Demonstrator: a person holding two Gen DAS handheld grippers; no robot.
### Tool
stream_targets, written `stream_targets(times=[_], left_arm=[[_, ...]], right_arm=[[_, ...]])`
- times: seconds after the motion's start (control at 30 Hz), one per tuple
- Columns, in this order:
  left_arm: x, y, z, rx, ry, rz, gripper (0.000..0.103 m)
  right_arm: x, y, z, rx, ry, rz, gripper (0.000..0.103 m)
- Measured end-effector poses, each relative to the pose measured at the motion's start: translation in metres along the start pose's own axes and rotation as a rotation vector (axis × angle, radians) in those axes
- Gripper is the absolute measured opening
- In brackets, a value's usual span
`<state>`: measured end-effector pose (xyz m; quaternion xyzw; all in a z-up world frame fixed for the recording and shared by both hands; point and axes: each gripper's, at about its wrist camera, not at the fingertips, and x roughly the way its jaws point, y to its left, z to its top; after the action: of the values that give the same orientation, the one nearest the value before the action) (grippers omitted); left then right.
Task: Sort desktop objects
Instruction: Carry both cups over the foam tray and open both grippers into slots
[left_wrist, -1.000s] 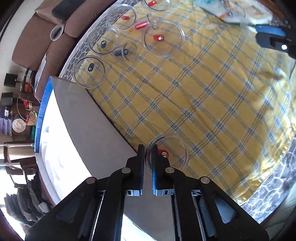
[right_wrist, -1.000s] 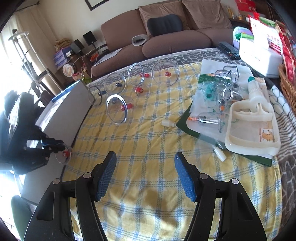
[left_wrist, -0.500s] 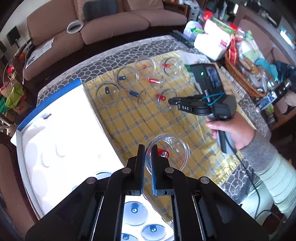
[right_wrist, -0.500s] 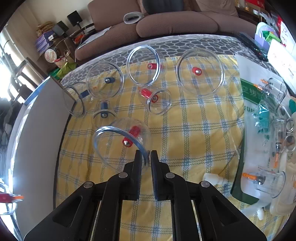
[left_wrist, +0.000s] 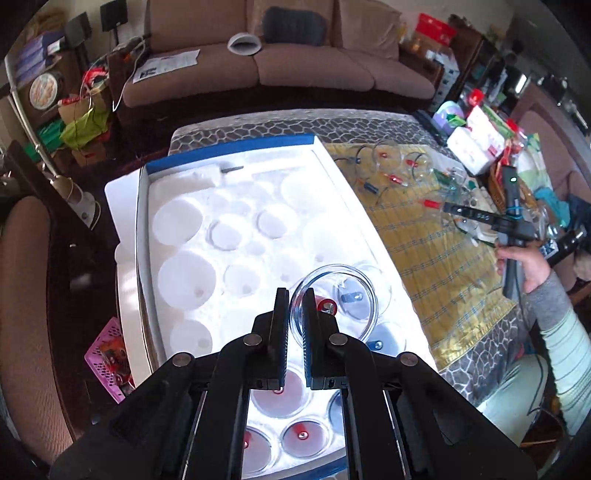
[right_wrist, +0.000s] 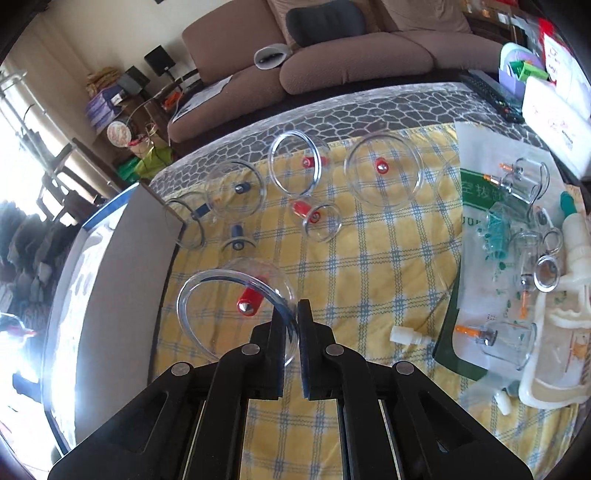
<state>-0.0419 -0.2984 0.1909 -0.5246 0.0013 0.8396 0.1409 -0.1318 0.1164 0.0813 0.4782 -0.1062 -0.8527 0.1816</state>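
My left gripper (left_wrist: 294, 312) is shut on the rim of a clear cup with a red valve (left_wrist: 334, 306) and holds it above the white foam tray (left_wrist: 207, 236), over the near slots where several cups sit. My right gripper (right_wrist: 291, 321) is shut on the rim of a large clear cup with a red valve (right_wrist: 236, 302) on the yellow checked cloth (right_wrist: 388, 258). Several more clear cups with red or blue valves (right_wrist: 382, 173) lie further back on the cloth. The right gripper also shows in the left wrist view (left_wrist: 448, 207).
The foam tray's grey side wall (right_wrist: 122, 280) stands left of the cloth. A white pump, small cups and a green packet (right_wrist: 517, 258) lie at the right. A brown sofa (right_wrist: 332, 55) stands behind the table.
My left gripper has carried its cup from the cloth's edge to above the foam tray. My right gripper has moved forward and closed on the large red-valve cup.
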Motion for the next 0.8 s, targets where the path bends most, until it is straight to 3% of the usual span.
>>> stream_targets(times=[0.2,0.4,0.53,0.67,0.8], left_arm=[[0.031,0.039,-0.027,-0.069,0.064,0.017,0.006],[0.015,0.058,-0.034,-0.103,0.023,-0.015,0.006],[0.0,0.079,-0.035,-0.118,0.008,0.015,0.006],[0.009,0.099,-0.04,-0.138,0.039,0.051,0.006],[0.023,0.112,-0.043,-0.157,0.061,0.043,0.006]], right_arm=[[-0.046,0.078,0.01,-0.137,-0.006,0.099,0.005],[-0.062,0.158,0.011,-0.224,0.014,0.216,0.005],[-0.039,0.219,0.002,-0.298,0.081,0.28,0.005],[0.009,0.274,-0.016,-0.336,0.174,0.32,0.005],[0.059,0.311,-0.035,-0.362,0.278,0.296,0.005]])
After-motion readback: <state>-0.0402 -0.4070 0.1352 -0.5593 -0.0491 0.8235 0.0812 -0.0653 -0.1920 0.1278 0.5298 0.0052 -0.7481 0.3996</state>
